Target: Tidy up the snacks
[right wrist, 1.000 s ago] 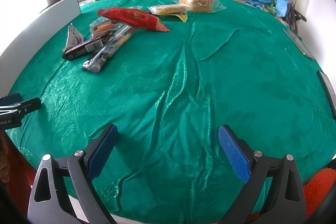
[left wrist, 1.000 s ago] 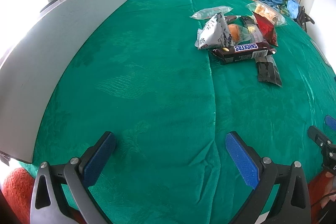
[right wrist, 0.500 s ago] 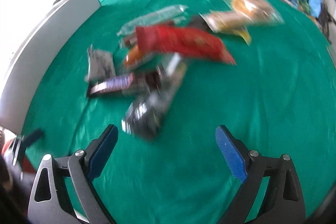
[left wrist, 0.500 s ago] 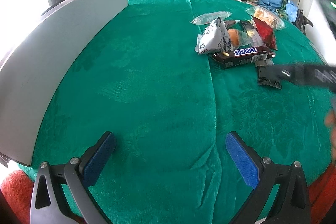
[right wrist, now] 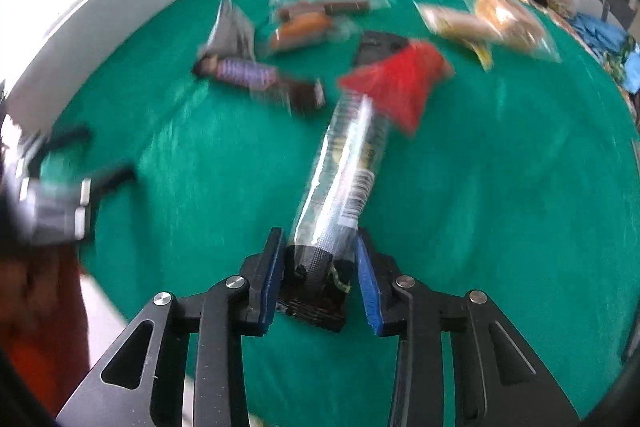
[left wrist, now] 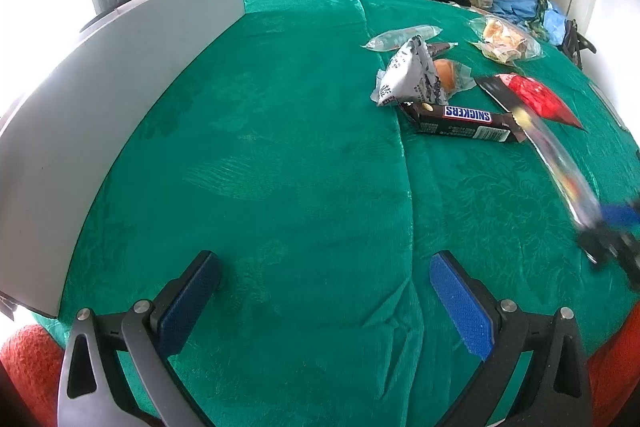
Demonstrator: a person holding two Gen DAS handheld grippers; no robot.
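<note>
while the right gripper [right wrist: 318, 277] sat low in its own view, its blue pads had just been closing and were clamped on the dark crimped end of a long clear-and-black snack pack [right wrist: 340, 183]. the pack's long axis ran straight away from the jaws, along the line the gripper pointed, toward the snack pile. its far end reached the edge of the red pouch [right wrist: 396, 83]; whether it touched the pouch could not be told through the blur. in the left wrist view the same pack [left wrist: 560, 155] showed as a smeared streak rising from the blurred right gripper [left wrist: 612, 235] at the right edge, apparently clear of the green cloth [left wrist: 280, 167].

left gripper [left wrist: 324, 303]: jaws wide apart, nothing between them, hovering over bare cloth near the table's near edge.

further out, the rest of the pile lay on the cloth: snickers bar [left wrist: 464, 119] nearest, grey-white triangular pack [left wrist: 408, 75] and orange bun pack [left wrist: 448, 77] just behind it, clear long sleeve [left wrist: 404, 37] beyond, bagged bread [left wrist: 504, 41] off to the right. a grey board [left wrist: 100, 99] stood along the left side of the table.

judgement: the held pack extended forward from the right hand, so any set-down would turn on that axis, swinging the free end clear of the red pouch before lowering. right hand was the one engaged with the pile; left was well apart from it.
</note>
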